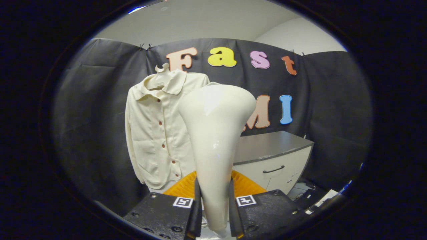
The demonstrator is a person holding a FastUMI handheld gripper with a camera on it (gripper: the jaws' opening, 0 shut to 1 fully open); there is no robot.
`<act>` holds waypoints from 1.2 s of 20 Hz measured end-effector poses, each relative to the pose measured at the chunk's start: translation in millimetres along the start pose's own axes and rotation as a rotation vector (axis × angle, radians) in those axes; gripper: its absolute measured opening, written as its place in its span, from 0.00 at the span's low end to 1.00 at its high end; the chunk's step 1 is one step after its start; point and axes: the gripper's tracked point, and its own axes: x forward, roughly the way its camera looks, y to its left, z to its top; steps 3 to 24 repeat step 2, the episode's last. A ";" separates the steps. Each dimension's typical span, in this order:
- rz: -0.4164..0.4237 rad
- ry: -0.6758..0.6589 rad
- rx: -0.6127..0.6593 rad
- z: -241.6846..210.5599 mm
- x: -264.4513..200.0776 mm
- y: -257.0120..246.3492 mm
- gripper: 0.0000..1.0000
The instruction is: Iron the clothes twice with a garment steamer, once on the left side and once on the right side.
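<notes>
A cream button-up shirt [156,130] hangs on a hanger [162,69] against the black booth wall, ahead and to the left of my fingers. My gripper [215,206] is shut on the handle of a white garment steamer [217,133]. The steamer stands upright between the fingers, and its wide head flares out at the top. That head covers the shirt's right edge and is still some way in front of the cloth. The shirt's left sleeve hangs straight down, and a row of small brown buttons runs down its front.
A white cabinet [277,160] with a grey top and a dark drawer handle stands beyond the fingers to the right. Cables and papers lie on the floor [313,196] beside it. Black cloth walls close in the booth on the left, the back and the right.
</notes>
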 end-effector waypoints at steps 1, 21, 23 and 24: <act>-0.001 -0.006 0.002 1.1 -0.4 -1.5 0.33; 0.000 -0.009 0.002 2.0 0.6 -2.1 0.33; 0.000 -0.009 0.002 2.0 0.6 -2.1 0.33; 0.000 -0.009 0.002 2.0 0.6 -2.1 0.33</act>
